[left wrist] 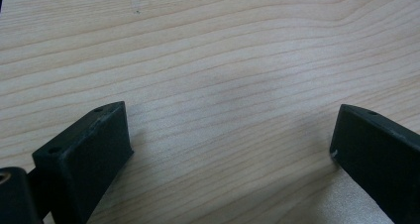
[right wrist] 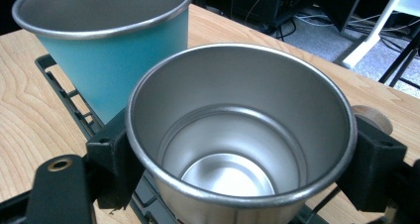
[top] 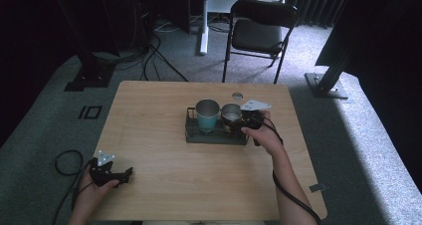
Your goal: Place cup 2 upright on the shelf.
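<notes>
On the wooden counter [top: 164, 160] sits a black wire tray [top: 191, 134] holding a teal cup [top: 207, 116] and, just beside it, a steel cup [right wrist: 237, 135]. The right claw [right wrist: 237, 149] clasps the steel cup across its body below the rim; it looks light, rigid and slippery. The left claw [left wrist: 228, 149] rests released.

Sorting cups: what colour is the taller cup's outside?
Teal cup, clearest in the right gripper view.

No words, labels, brands or numbers can be read anywhere: the two cups, the rack and the tabletop are all unmarked.
</notes>
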`<state>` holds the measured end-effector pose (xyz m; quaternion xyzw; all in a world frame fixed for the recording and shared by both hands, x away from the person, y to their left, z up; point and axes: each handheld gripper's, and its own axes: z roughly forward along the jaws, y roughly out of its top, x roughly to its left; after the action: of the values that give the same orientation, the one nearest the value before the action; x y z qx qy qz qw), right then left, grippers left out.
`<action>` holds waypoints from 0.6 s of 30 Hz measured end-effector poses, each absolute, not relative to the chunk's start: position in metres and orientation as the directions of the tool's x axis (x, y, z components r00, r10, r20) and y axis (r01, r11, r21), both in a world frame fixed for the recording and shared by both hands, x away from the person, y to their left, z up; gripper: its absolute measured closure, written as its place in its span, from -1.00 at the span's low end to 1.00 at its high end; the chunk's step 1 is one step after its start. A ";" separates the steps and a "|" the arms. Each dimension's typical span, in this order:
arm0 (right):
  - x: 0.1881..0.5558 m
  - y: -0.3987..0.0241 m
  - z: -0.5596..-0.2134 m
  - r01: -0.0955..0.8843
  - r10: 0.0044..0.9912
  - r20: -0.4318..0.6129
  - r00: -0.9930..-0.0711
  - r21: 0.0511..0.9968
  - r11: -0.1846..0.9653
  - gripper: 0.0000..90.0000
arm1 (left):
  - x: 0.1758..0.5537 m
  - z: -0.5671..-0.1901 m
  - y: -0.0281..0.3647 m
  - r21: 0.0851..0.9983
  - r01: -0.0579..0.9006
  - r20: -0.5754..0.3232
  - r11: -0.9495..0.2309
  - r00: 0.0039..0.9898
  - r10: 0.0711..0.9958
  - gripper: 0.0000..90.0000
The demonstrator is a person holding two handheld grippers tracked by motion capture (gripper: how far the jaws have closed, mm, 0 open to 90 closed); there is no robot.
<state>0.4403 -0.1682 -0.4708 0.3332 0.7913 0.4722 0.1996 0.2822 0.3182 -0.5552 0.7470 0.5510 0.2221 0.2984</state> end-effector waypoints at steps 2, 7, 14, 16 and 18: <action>0.441 -0.167 -0.472 0.341 0.713 -0.001 -0.702 0.877 0.337 -0.60 | 0.282 -0.555 0.318 0.691 0.691 0.003 -0.215 0.294 0.956 -0.94; 0.441 -0.165 -0.474 0.347 0.709 0.000 -0.705 0.872 0.345 -0.60 | 0.282 -0.555 0.318 0.691 0.691 0.003 -0.215 0.294 0.956 -0.94; 0.441 -0.165 -0.479 0.352 0.710 -0.005 -0.704 0.866 0.355 -0.60 | 0.282 -0.555 0.318 0.690 0.691 0.003 -0.215 0.294 0.956 -0.94; 0.440 -0.165 -0.480 0.352 0.710 -0.003 -0.704 0.867 0.352 -0.60 | 0.282 -0.555 0.318 0.691 0.691 0.003 -0.215 0.294 0.956 -0.94; 0.440 -0.166 -0.481 0.347 0.708 -0.005 -0.706 0.869 0.353 -0.60 | 0.282 -0.555 0.318 0.691 0.691 0.003 -0.215 0.294 0.956 -0.94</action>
<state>0.4397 -0.1660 -0.4806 0.3302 0.7990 0.4634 0.1949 0.2822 0.3181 -0.5552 0.7470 0.5510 0.2220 0.2984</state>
